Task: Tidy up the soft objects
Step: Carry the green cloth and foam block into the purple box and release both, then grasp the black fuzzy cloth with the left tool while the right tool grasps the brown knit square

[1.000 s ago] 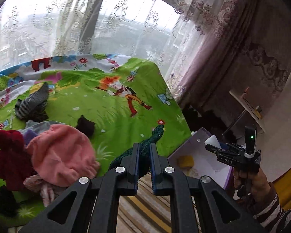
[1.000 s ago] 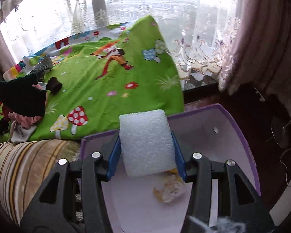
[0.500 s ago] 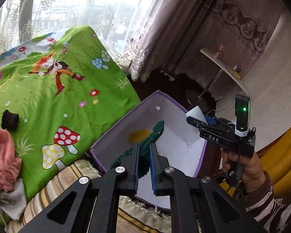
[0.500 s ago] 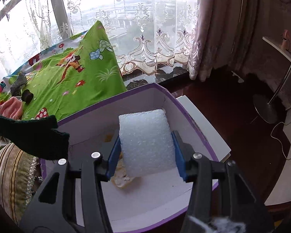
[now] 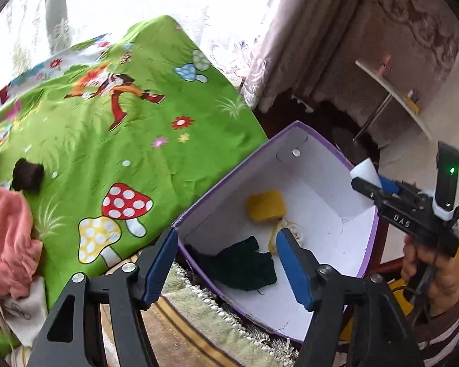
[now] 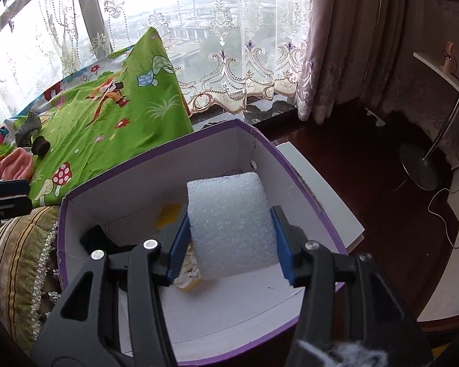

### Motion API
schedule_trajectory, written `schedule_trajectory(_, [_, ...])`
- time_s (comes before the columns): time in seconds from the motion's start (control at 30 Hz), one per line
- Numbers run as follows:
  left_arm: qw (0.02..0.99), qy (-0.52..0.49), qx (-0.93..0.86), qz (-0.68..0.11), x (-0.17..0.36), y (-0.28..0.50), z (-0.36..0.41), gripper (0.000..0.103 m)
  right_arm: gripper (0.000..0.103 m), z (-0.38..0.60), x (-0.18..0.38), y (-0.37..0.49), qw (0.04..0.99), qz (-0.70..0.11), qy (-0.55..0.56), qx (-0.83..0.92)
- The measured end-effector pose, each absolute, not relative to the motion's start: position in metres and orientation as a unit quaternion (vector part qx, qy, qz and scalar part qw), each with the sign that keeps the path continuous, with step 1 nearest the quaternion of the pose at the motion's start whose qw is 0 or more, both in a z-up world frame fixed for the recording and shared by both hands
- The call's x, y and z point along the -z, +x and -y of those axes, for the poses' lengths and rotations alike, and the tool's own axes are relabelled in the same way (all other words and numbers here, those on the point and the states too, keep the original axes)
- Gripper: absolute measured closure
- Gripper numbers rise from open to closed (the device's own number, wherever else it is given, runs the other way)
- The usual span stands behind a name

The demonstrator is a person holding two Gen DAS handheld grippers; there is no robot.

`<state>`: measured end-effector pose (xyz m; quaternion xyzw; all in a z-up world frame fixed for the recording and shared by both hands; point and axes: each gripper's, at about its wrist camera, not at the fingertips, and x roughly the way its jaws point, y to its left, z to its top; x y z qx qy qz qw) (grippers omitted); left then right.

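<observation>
Lying on the white floor of the purple-edged box [image 5: 327, 165], at lower centre of the left wrist view, the dark green glove [image 5: 244, 264] sits free between the blue pads of the left hand-held gripper [image 5: 226, 264], whose jaws have just been opening and now stand well apart, touching nothing. Just above the glove in the frame rest a yellow sponge [image 5: 265, 205] and a pale, crumpled scrap beside it. At the right edge of that view a hand [image 5: 428, 272] in a striped sleeve holds the right hand-held gripper [image 6: 229, 229], clamped on a white foam block [image 6: 229, 223]; in the right wrist view the block hangs over the box's middle, its sides pressed by both pads. To the left of the box spreads a green cartoon sheet [image 5: 107, 140] over a bed, carrying a pink garment [image 5: 6, 235] at the far left and a small dark bundle [image 5: 27, 174] above it. A striped cushion [image 6: 18, 263] lies against the box's left wall. Lace curtains [image 6: 229, 61] fill the top.
</observation>
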<state>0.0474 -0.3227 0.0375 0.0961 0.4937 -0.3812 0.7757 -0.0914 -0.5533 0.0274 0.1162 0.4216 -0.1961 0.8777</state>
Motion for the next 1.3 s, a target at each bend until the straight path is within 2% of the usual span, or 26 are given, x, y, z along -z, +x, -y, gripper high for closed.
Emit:
schedule_trajectory(0.27, [0.793,0.014,0.35,-0.499,-0.04,0.059,0.26,0.035,0.045,0.552,-0.026,-0.081,0.876,-0.427,0.103,0.198])
schedule_trajectory(0.33, [0.794,0.001,0.342,-0.503,-0.036,0.06,0.25,0.035,0.03,0.554,-0.022,-0.075,0.872,-0.436,0.103,0.199])
schedule_trajectory(0.37, [0.794,-0.006,0.338,-0.505,-0.035,0.06,0.243,0.035,0.017,0.555,-0.02,-0.074,0.869,-0.44,0.102,0.203])
schedule_trajectory(0.4, [0.795,-0.012,0.334,-0.506,-0.033,0.059,0.236,0.035,0.014,0.555,-0.019,-0.073,0.867,-0.441,0.1,0.207])
schedule_trajectory(0.9, [0.82,-0.093,0.264,-0.499,-0.025,0.064,0.133,0.035,0.014,0.512,-0.033,-0.054,0.874,-0.447,0.071,0.179])
schedule_trajectory(1.3, [0.844,-0.189,0.142,-0.481,-0.017,0.072,0.0,0.035,0.014,0.446,-0.037,-0.011,0.879,-0.462,0.033,0.115])
